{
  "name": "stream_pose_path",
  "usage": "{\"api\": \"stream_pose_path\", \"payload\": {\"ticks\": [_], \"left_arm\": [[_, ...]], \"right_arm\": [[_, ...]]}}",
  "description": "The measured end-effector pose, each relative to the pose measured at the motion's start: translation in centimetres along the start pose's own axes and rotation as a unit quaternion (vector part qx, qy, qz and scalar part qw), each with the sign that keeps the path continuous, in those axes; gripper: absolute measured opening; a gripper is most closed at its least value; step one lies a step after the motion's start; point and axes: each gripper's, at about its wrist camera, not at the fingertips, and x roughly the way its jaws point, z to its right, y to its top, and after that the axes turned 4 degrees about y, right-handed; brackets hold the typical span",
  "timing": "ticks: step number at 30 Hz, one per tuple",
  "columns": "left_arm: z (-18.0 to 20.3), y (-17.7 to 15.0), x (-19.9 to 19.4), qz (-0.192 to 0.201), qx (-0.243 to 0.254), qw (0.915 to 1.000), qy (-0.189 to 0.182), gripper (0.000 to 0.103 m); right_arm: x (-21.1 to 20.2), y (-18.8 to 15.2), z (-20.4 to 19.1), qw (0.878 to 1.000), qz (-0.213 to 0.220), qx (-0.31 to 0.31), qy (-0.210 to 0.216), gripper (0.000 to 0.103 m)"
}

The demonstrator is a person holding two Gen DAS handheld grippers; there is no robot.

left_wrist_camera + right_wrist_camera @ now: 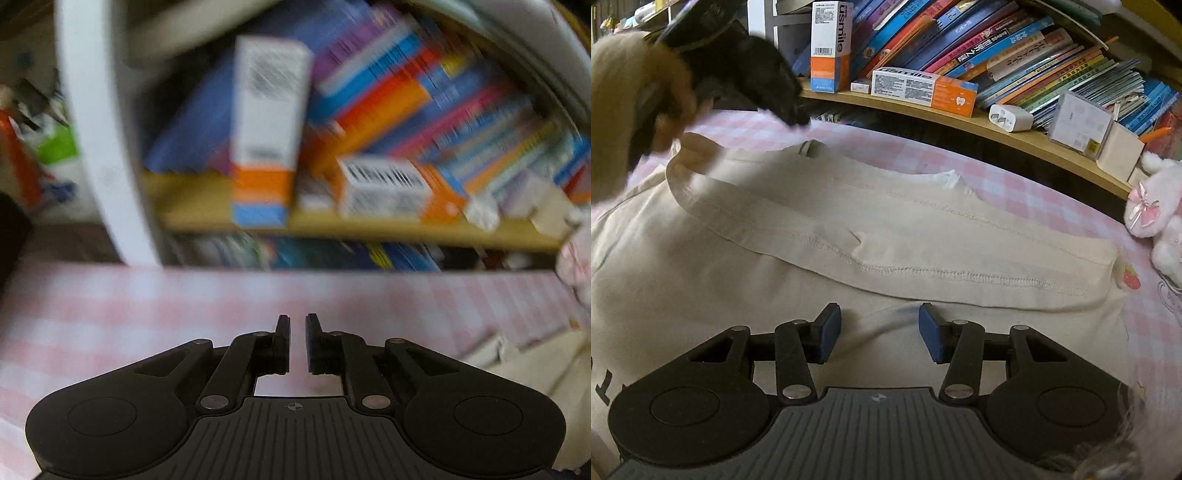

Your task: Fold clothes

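A cream T-shirt [849,229] lies on the pink checked sheet [1015,184], with one part folded over in a long band across its middle. My right gripper [879,325] is open just above the shirt's near part, holding nothing. My left gripper [297,341] has its jaws nearly closed with a narrow gap and nothing between them, above the pink sheet [147,302]. In the right wrist view the left gripper [768,81] shows as a dark blurred shape over the shirt's far left corner. A cream edge of the shirt [535,369] shows at the right of the left wrist view.
A wooden shelf [1015,133] with books [1015,44], toothpaste boxes [923,88] and a white charger [1010,118] runs behind the bed. A white and pink plush toy [1160,214] sits at the right. A white frame [99,129] stands at the left.
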Motion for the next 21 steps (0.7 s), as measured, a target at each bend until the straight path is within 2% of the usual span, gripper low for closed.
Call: {"api": "stream_pose_path", "payload": {"ticks": [2, 6, 9, 12, 16, 19, 21], "left_arm": [[-1.0, -1.0, -2.0, 0.014, 0.012, 0.9998, -0.009, 0.012], [-0.9, -5.4, -5.9, -0.003, 0.058, 0.9959, -0.07, 0.012], [2.2, -10.0, -7.6, -0.037, 0.099, 0.9878, -0.114, 0.012], [5.8, -12.7, -8.3, -0.056, 0.121, 0.9799, -0.148, 0.012], [10.0, -13.9, -6.7, -0.075, 0.134, 0.9752, -0.16, 0.012], [11.1, -13.1, -5.8, -0.067, 0.124, 0.9784, -0.151, 0.012], [11.5, -11.7, -4.6, -0.064, 0.117, 0.9822, -0.132, 0.013]], "right_arm": [[0.0, 0.0, 0.0, 1.0, -0.002, -0.002, 0.002, 0.046], [-0.1, 0.0, 0.2, 1.0, 0.002, -0.002, 0.007, 0.047], [0.0, -0.1, 0.3, 1.0, 0.008, 0.0, 0.007, 0.049], [0.1, 0.0, 0.3, 1.0, 0.012, 0.007, 0.003, 0.053], [0.1, 0.0, 0.3, 1.0, 0.013, 0.014, 0.003, 0.055], [0.0, 0.0, 0.6, 1.0, 0.007, 0.015, 0.007, 0.055], [-0.1, -0.1, 0.7, 1.0, 0.005, 0.016, 0.009, 0.056]]}}
